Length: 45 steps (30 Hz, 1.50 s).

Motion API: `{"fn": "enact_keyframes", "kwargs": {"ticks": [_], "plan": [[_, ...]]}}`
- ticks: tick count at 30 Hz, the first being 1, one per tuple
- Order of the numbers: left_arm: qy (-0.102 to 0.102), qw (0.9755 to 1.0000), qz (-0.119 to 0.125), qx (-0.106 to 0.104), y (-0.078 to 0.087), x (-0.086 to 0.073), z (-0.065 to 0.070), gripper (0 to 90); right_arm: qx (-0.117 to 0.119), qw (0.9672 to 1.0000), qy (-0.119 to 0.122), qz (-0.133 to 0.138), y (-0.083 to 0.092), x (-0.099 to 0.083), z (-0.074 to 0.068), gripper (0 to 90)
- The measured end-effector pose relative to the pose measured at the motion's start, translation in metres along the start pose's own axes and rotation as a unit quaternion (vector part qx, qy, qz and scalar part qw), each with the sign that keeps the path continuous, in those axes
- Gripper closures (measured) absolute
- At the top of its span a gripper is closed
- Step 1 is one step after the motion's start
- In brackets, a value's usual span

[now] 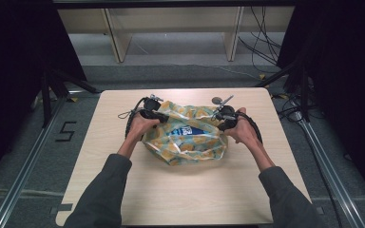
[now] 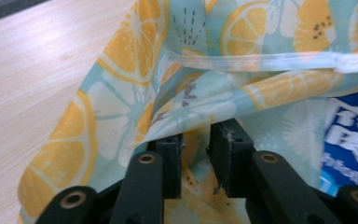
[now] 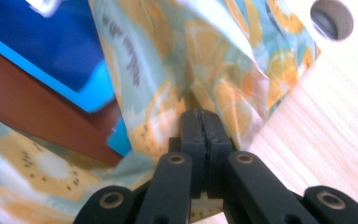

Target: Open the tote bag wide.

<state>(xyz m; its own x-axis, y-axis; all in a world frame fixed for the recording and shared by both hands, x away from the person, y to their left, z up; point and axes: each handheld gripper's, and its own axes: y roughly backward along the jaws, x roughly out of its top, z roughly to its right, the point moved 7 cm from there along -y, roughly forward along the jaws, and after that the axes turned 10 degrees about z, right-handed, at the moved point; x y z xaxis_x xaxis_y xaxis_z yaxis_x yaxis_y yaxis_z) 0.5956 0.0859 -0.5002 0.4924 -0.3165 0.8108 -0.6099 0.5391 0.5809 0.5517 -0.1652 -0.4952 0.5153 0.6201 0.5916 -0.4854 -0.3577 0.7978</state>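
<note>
A cloth bag (image 1: 185, 142) printed with orange and lemon slices lies in the middle of the wooden table (image 1: 123, 190). Inside it sits a blue package (image 1: 192, 130) with white lettering. My left gripper (image 1: 164, 118) is at the bag's left rim. In the left gripper view the jaws (image 2: 196, 135) stand a little apart, with a loose fold of the bag (image 2: 135, 93) between them and the blue package (image 2: 352, 135) to the right. My right gripper (image 1: 217, 118) is at the right rim; its pads (image 3: 200, 114) are pressed together on the bag's cloth (image 3: 205, 70), beside the blue package (image 3: 51, 51).
A round grey hole (image 1: 216, 100) is set in the table just behind the bag, also visible as the hole (image 3: 332, 18) in the right gripper view. Bare tabletop (image 1: 180, 190) lies in front of the bag. Black stands and cables surround the table.
</note>
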Motion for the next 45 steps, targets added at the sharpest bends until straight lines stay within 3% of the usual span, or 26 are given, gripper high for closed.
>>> {"fn": "enact_keyframes", "kwargs": {"ticks": [3,6,7,8,9,10,12,13,14,15,17,18,19,20,24,28,29,31,33,35,37,39,40,42,44,45], "plan": [[-0.014,0.9999,0.008,-0.005,0.011,0.005,0.007,68.5,0.002,0.9998,0.004,0.020,0.007,0.007,-0.004,89.9],[-0.025,0.9990,0.024,-0.028,0.033,0.011,0.032,64.6,0.008,0.9980,0.020,0.060,0.020,0.028,-0.016,89.3],[-0.025,0.9990,0.024,-0.028,0.033,0.011,0.032,63.8,0.015,0.9976,0.018,0.065,0.023,0.033,-0.019,89.2],[-0.048,0.9976,0.025,-0.044,0.045,0.009,0.048,62.9,0.018,0.9964,0.028,0.078,0.024,0.038,-0.021,89.2],[-0.048,0.9976,0.025,-0.044,0.045,0.009,0.048,62.3,0.018,0.9964,0.028,0.078,0.024,0.038,-0.021,89.2],[-0.058,0.9957,0.025,-0.068,0.056,0.003,0.063,61.9,0.024,0.9954,0.028,0.088,0.026,0.045,-0.027,89.2],[-0.070,0.9932,0.028,-0.088,0.066,-0.005,0.079,61.4,0.024,0.9946,0.033,0.096,0.024,0.052,-0.029,89.2],[-0.070,0.9932,0.028,-0.088,0.066,-0.005,0.079,61.4,0.024,0.9946,0.033,0.096,0.024,0.052,-0.029,89.2],[-0.076,0.9910,0.025,-0.108,0.071,-0.013,0.090,61.4,0.019,0.9946,0.029,0.098,0.023,0.055,-0.028,89.2],[-0.089,0.9880,0.019,-0.125,0.076,-0.024,0.102,61.5,0.007,0.9945,0.022,0.102,0.018,0.060,-0.022,89.3],[-0.095,0.9857,0.017,-0.139,0.082,-0.036,0.116,61.9,-0.010,0.9934,0.002,0.114,0.011,0.066,-0.012,89.4],[-0.095,0.9857,0.017,-0.139,0.082,-0.036,0.116,61.8,-0.017,0.9923,-0.009,0.123,0.008,0.069,-0.007,89.4],[-0.106,0.9825,0.016,-0.152,0.085,-0.048,0.127,61.9,-0.025,0.9913,-0.022,0.127,0.005,0.070,-0.001,89.4],[-0.112,0.9818,0.015,-0.153,0.086,-0.054,0.131,62.0,-0.025,0.9924,-0.030,0.116,0.003,0.069,0.004,89.7],[-0.124,0.9805,0.011,-0.152,0.086,-0.074,0.140,62.9,-0.043,0.9936,-0.044,0.094,-0.017,0.057,0.023,90.0],[-0.123,0.9800,-0.001,-0.156,0.082,-0.086,0.142,63.1,-0.045,0.9944,-0.057,0.077,-0.026,0.044,0.031,90.0],[-0.120,0.9810,-0.003,-0.152,0.079,-0.090,0.142,63.1,-0.043,0.9944,-0.064,0.072,-0.026,0.042,0.030,89.9],[-0.124,0.9799,0.001,-0.156,0.079,-0.089,0.143,62.8,-0.039,0.9943,-0.064,0.076,-0.026,0.042,0.030,89.8],[-0.115,0.9828,0.022,-0.143,0.084,-0.082,0.144,62.0,-0.033,0.9929,-0.055,0.100,-0.017,0.048,0.026,89.1],[-0.115,0.9830,0.036,-0.138,0.089,-0.076,0.142,62.0,-0.022,0.9920,-0.057,0.111,-0.007,0.052,0.020,88.1],[-0.110,0.9817,0.057,-0.144,0.094,-0.069,0.144,61.4,-0.007,0.9911,-0.060,0.118,0.004,0.056,0.012,88.0],[-0.101,0.9828,0.062,-0.142,0.098,-0.066,0.144,61.1,-0.005,0.9895,-0.057,0.132,0.008,0.058,0.009,88.0],[-0.105,0.9813,0.079,-0.141,0.104,-0.060,0.143,60.7,0.013,0.9889,-0.064,0.133,0.018,0.059,0.004,88.0],[-0.097,0.9820,0.084,-0.139,0.107,-0.058,0.144,59.9,0.014,0.9891,-0.056,0.135,0.022,0.060,0.003,87.7],[-0.102,0.9799,0.093,-0.144,0.116,-0.055,0.143,58.4,0.019,0.9888,-0.050,0.139,0.033,0.059,-0.002,87.6],[-0.093,0.9803,0.097,-0.145,0.119,-0.055,0.143,58.3,0.016,0.9886,-0.047,0.142,0.036,0.058,-0.004,87.4]]}}
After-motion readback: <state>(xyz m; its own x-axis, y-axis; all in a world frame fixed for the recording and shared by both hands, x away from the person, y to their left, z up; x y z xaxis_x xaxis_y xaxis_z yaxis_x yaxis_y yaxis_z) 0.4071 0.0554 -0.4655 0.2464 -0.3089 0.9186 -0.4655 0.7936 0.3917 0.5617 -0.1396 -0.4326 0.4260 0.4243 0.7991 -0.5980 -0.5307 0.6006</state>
